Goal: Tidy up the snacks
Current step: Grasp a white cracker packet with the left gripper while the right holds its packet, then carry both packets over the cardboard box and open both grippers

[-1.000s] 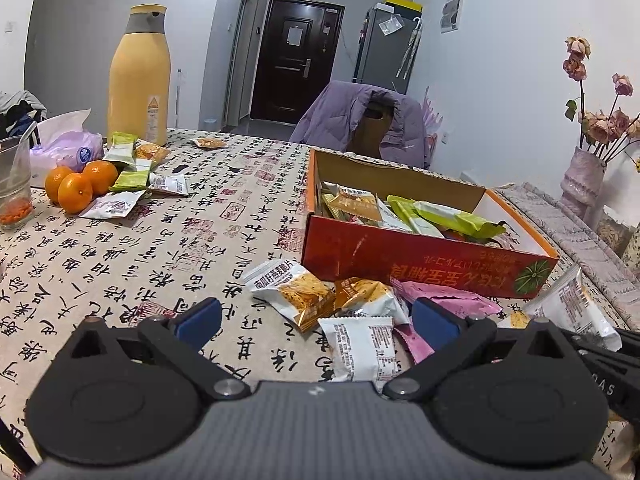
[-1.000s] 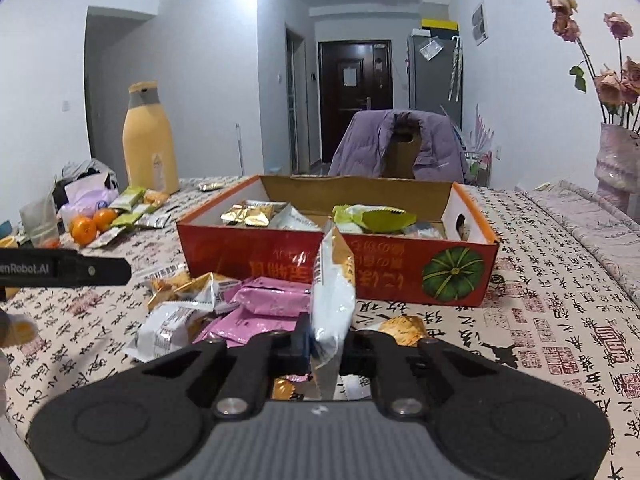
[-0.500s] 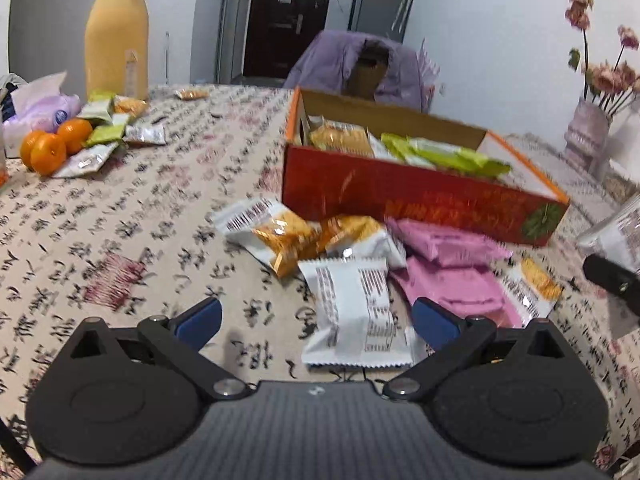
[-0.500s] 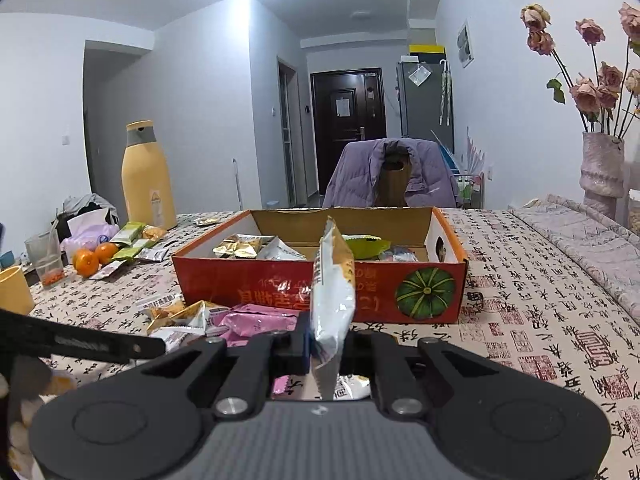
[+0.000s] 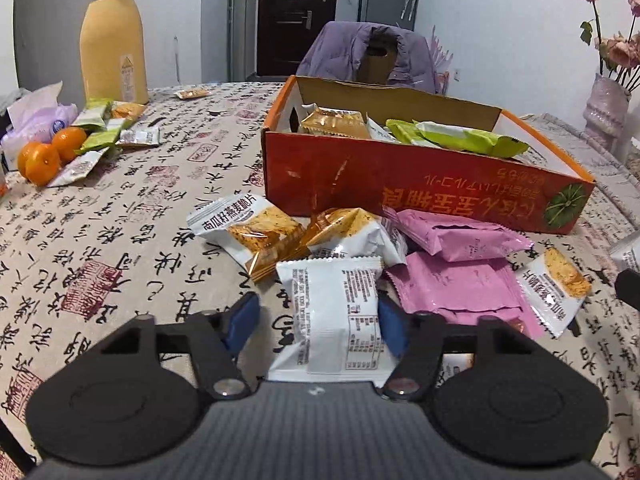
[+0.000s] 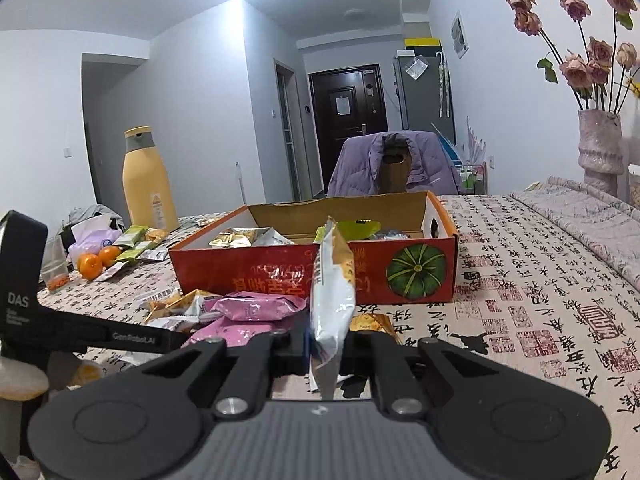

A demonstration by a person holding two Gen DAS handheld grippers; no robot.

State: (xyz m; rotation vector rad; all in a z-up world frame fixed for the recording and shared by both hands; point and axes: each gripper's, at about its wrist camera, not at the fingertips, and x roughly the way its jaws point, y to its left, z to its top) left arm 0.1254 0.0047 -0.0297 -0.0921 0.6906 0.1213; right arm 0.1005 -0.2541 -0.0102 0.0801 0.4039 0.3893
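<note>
My left gripper hangs low over the snack pile in front of the orange-red cardboard box. Its jaws are closing around a white packet that lies flat between the blue pads. The right pad is at the packet's edge, while a gap shows on the left. Pink packets and orange-and-white packets lie around it. My right gripper is shut on a white-and-orange snack packet, held upright before the box. The box holds gold and green packets.
A tall yellow bottle, tangerines and green packets sit at the far left of the table. A vase of dried roses stands at the right. A chair with a purple jacket is behind the box.
My left gripper has come down and forward onto the pile, and its jaws have narrowed around the white packet. The right gripper has shifted a little, still gripping its packet.
</note>
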